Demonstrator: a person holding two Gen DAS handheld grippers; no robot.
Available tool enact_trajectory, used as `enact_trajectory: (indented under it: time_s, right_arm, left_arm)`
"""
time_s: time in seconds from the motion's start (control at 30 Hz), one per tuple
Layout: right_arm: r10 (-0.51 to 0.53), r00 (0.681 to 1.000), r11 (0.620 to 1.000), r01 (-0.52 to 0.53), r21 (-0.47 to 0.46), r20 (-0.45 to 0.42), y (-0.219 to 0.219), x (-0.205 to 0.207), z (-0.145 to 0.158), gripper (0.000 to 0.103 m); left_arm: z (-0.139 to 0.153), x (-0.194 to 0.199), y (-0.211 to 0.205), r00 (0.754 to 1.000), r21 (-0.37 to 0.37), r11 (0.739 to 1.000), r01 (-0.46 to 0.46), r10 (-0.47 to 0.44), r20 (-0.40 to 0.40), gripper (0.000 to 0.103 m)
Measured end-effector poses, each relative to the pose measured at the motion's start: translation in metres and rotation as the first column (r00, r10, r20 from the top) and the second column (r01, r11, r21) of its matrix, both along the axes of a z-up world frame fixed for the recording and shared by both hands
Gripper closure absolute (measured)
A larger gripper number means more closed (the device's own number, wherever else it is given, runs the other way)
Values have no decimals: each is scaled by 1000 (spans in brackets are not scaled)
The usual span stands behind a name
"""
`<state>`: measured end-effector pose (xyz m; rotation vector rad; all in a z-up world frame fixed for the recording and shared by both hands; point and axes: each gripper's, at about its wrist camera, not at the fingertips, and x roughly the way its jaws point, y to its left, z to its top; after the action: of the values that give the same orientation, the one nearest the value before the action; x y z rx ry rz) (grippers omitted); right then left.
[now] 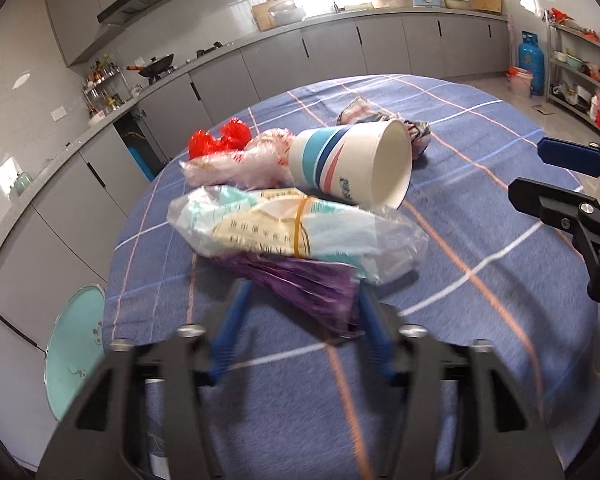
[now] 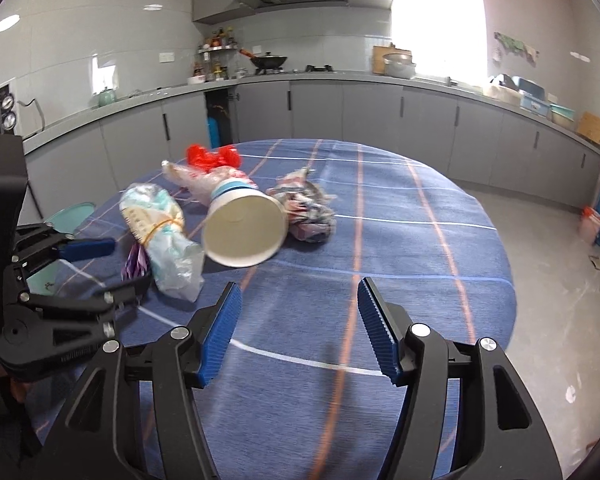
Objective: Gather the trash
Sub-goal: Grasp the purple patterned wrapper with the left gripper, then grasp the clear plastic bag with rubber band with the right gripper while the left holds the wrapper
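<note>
Trash lies in a small heap on the round surface with the blue checked cloth. In the left wrist view the purple wrapper sits low in the middle of the frame, right between the blue fingers of the left gripper. That gripper looks partly closed around the wrapper, but the picture is blurry, so I cannot tell if the pads press on it yet. The wrapper is tucked under the clear bag with the rubber band, whose long side runs from middle left to lower right.

The right gripper is open and holds nothing. In its view the paper cup lies on its side just above and to the left, with its open mouth facing the gripper. So the right hand is nearer the cup.

The crumpled wrapper touches the cup on the right. The pink plastic bag and the red bag lie behind it. The clear bag rests partly on the purple wrapper, so it may get dragged along.
</note>
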<state>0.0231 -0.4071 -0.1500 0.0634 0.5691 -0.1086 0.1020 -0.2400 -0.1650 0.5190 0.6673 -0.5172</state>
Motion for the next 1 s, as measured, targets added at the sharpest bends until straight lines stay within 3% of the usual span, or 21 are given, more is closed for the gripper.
enact_trajectory:
  time_s: [0.03,0.13,0.37,0.63,0.8,0.87,1.0]
  right_arm:
    - [13,1000,1000,-13,-2,2,4,1,0,43]
    - [58,998,998,-58,-5,5,16,6,3,43]
    - [163,986,986,-162,-23,23,52,26,13,44]
    - [203,978,979,-203,-18,-42,71,59,9,52]
    - [219,970,975,-220,3,-103,76,71,0,61]
    - [235,964,972,-235,11,-124,79,73,-4,78]
    - [260,956,965,-260,14,-138,87,72,-6,91]
  left_arm:
    - [1,2,4,1000,-12,1000,-1,0,-18,81]
    - [4,6,20,999,-31,1000,0,-1,-37,93]
    - [21,6,56,999,-40,999,-28,28,19,97]
    - [28,14,87,997,-51,997,-63,65,44,99]
    - [30,15,98,996,-63,995,-74,77,46,99]
    - [30,16,100,996,-66,995,-76,79,49,99]
    - [35,16,102,995,-73,994,-78,82,59,100]
